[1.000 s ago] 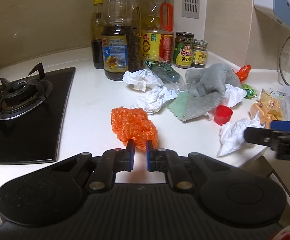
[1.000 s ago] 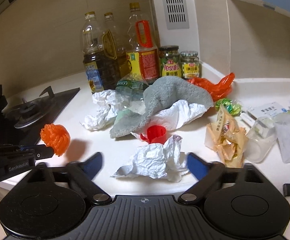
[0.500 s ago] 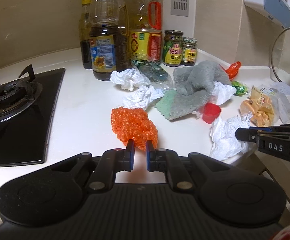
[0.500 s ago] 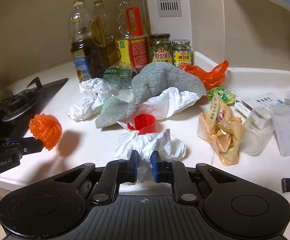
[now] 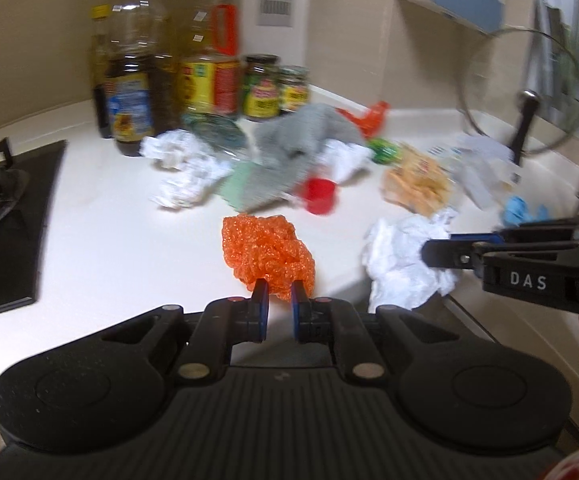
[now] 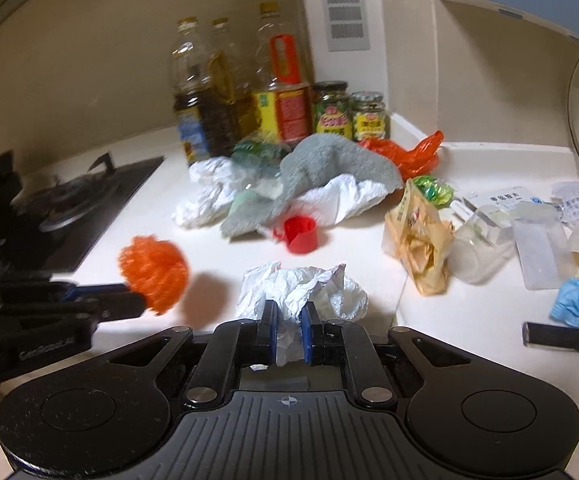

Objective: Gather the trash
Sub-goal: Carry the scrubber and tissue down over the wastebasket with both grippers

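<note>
Both hand-held grippers hold trash now. On the left, the hand-held gripper (image 5: 275, 294) is pinched tight on an orange mesh ball (image 5: 267, 254). On the right, the hand-held gripper (image 6: 288, 314) has just been closing, and its pads now squeeze a crumpled white paper ball (image 6: 303, 286) between them. Both pieces seem to hang just over the white worktop (image 5: 129, 240), near its front edge.

From the right camera, the red cap (image 6: 299, 234) lies at 12 o'clock from the paper ball. The yellow snack wrapper (image 6: 419, 240) lies at 2 o'clock. The grey cloth (image 6: 329, 168) sits farther back, over more white paper. The gas stove (image 6: 61, 204) is at 10 o'clock.

I think the grabbing step is done, and the carrying step is starting. Next, both pieces need to go to a bin. No bin shows here, so I cannot tell where it is. The soft paper could slip out, so the squeeze should not let go on the way.
</note>
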The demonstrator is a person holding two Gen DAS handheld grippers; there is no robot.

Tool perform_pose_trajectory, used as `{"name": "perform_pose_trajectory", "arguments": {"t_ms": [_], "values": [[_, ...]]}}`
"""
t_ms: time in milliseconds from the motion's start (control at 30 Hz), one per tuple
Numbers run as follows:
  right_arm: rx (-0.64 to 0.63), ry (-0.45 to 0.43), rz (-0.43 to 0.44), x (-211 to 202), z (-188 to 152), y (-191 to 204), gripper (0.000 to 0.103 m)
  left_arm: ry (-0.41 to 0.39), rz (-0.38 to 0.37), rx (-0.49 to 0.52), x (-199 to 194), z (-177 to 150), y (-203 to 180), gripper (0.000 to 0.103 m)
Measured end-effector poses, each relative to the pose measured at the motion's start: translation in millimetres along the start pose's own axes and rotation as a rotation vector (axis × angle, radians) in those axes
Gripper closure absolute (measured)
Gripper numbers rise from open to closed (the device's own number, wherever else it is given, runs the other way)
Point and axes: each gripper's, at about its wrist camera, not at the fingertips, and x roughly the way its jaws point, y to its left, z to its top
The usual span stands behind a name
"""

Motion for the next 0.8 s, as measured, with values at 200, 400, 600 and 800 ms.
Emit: {"name": "perform_pose_trajectory", "arguments": {"t_ms": [200,400,600,800], "values": [[-0.043,0.060,-0.011,-20,-22,-4,0.091,0.048,-0.099,0.049,-6,-13,-13,0.093],[-0.051,0.153,-0.012,-18,-45,-6,0.091,0.100,-0.193,0.057,-4,-31,-18,0.093],[-0.073,0.242,-0.038,-1,-75,-6,0.091,0.193,-0.229,0.078,16,-61,-21,0.093],[-0.108,0.318,-0.046,22,-100,-4,0.091,0.291,-0.248,0.116,46,-96,-26,0.093]]}}
